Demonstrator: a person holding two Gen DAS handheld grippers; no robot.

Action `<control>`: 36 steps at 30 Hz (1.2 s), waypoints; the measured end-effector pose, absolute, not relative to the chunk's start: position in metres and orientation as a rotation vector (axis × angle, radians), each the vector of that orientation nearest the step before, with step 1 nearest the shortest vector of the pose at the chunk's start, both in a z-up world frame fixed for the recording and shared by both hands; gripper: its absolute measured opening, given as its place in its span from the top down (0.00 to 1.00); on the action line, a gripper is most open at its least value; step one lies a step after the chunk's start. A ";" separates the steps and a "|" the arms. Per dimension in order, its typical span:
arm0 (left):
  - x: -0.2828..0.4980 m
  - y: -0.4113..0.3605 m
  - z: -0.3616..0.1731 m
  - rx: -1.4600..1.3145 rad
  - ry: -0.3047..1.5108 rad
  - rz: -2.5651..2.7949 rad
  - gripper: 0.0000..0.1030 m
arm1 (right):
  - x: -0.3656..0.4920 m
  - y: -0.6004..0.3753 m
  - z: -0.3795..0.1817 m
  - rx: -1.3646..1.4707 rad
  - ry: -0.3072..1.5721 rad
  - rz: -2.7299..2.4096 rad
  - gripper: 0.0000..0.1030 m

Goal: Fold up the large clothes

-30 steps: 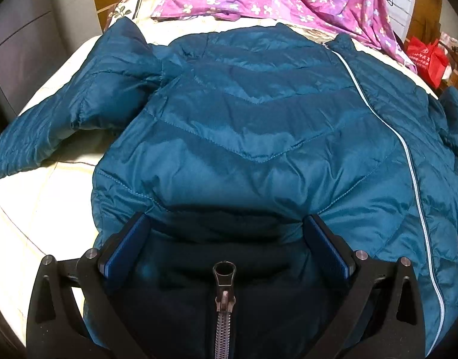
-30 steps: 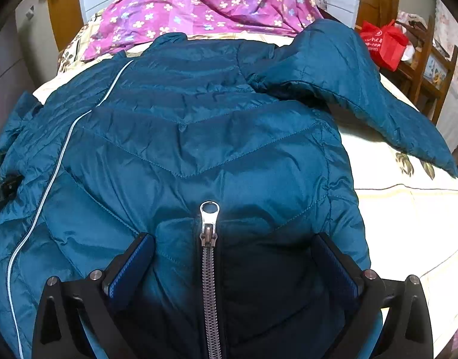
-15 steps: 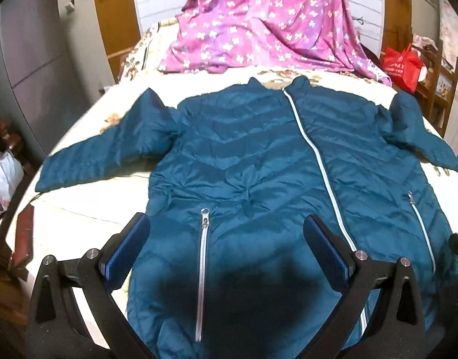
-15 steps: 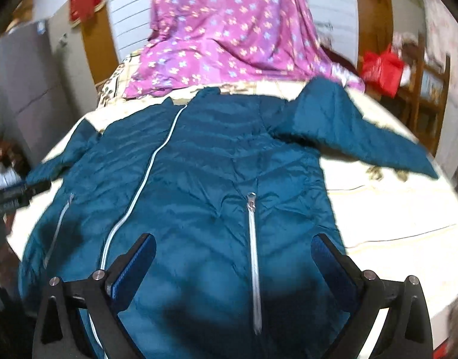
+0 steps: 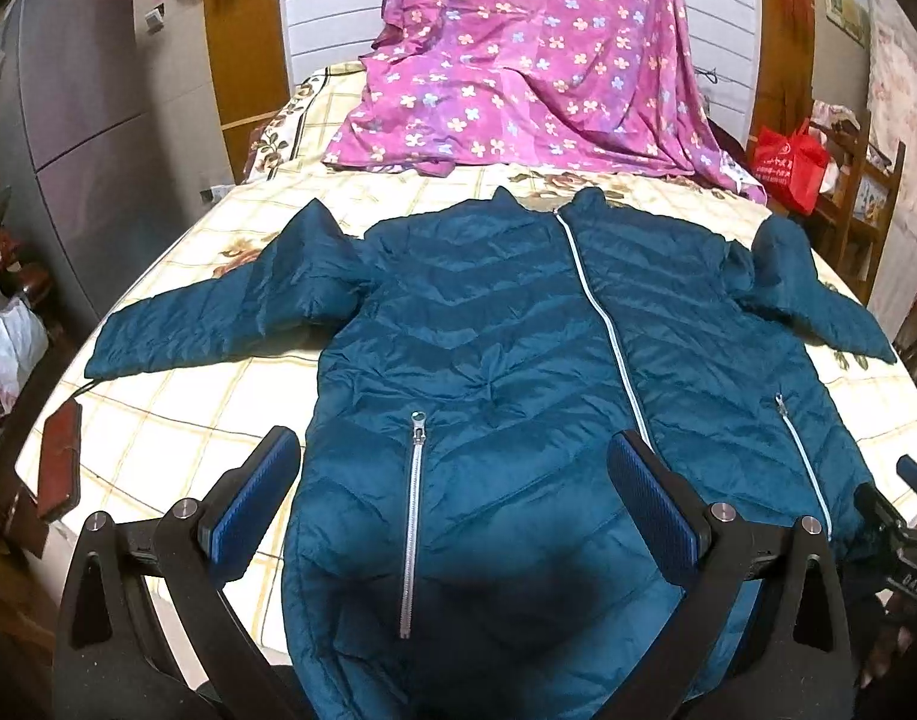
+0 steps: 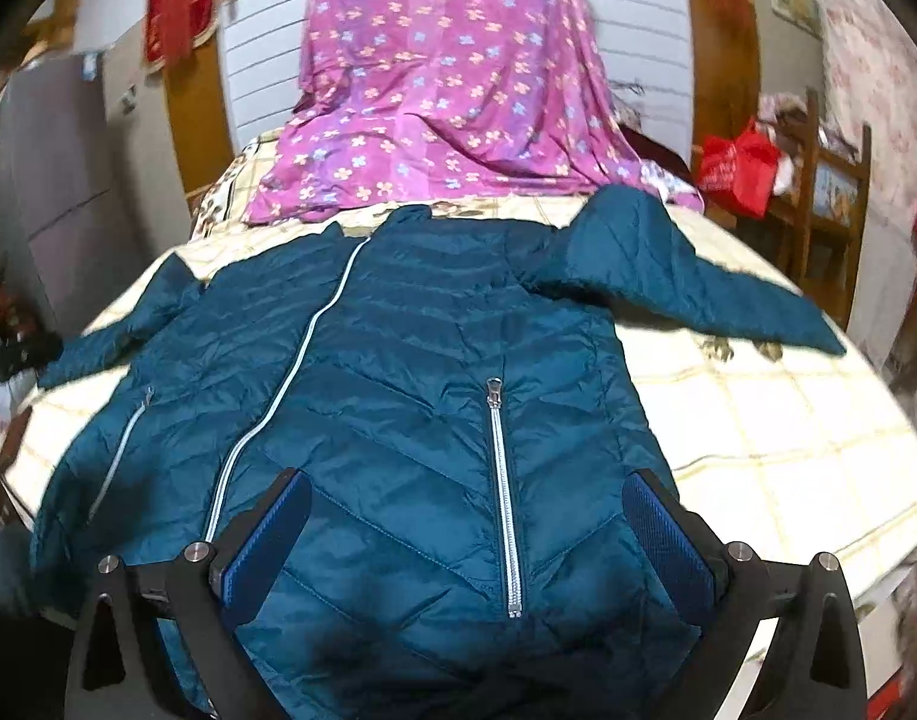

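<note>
A teal quilted jacket [image 5: 518,360] lies flat, front up and zipped, on the bed, with both sleeves spread out to the sides. It also shows in the right wrist view [image 6: 434,372]. My left gripper [image 5: 452,480] is open and empty, held above the hem around the left pocket zipper [image 5: 411,516]. My right gripper [image 6: 470,522] is open and empty, held above the hem around the right pocket zipper [image 6: 503,504]. Neither gripper touches the jacket.
The bed has a cream checked floral sheet [image 5: 188,420]. A purple flowered cloth [image 5: 518,72] drapes at the head of the bed. A red phone case [image 5: 59,462] lies at the bed's left edge. A red bag [image 5: 788,162] sits on a wooden shelf at right.
Both grippers have pulled back and risen away from the jacket's hem. The whole jacket is now in view; it has not moved.
</note>
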State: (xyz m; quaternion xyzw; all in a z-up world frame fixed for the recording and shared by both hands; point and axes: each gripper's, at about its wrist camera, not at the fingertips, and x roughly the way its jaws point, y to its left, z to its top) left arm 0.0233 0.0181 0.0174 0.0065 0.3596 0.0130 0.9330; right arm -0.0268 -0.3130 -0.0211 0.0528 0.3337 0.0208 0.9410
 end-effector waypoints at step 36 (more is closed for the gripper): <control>0.101 0.158 -0.021 -0.163 0.794 0.209 0.00 | -0.001 -0.300 -0.034 0.076 0.778 0.001 0.00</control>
